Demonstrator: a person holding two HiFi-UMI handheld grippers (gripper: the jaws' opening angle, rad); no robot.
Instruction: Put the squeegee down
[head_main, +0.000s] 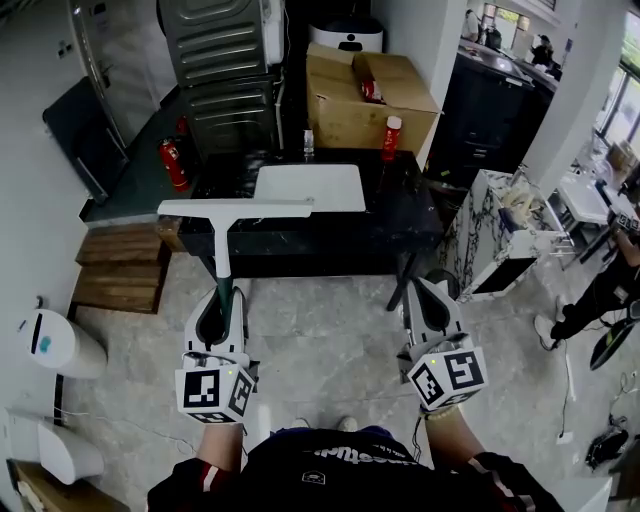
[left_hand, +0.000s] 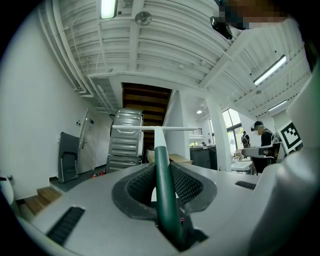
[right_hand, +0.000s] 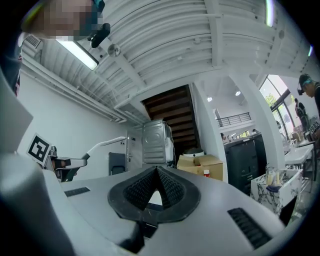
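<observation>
Squeegee not yet put down: the left tool pinches its green handle, holding it in the air before the table, while the right tool, pressed together, is empty.

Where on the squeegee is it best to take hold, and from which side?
Grip the squeegee by its green handle, coming from the handle's end, as the left gripper does now. The shaft is slim and fits between the jaws; the white blade is too wide.
</observation>
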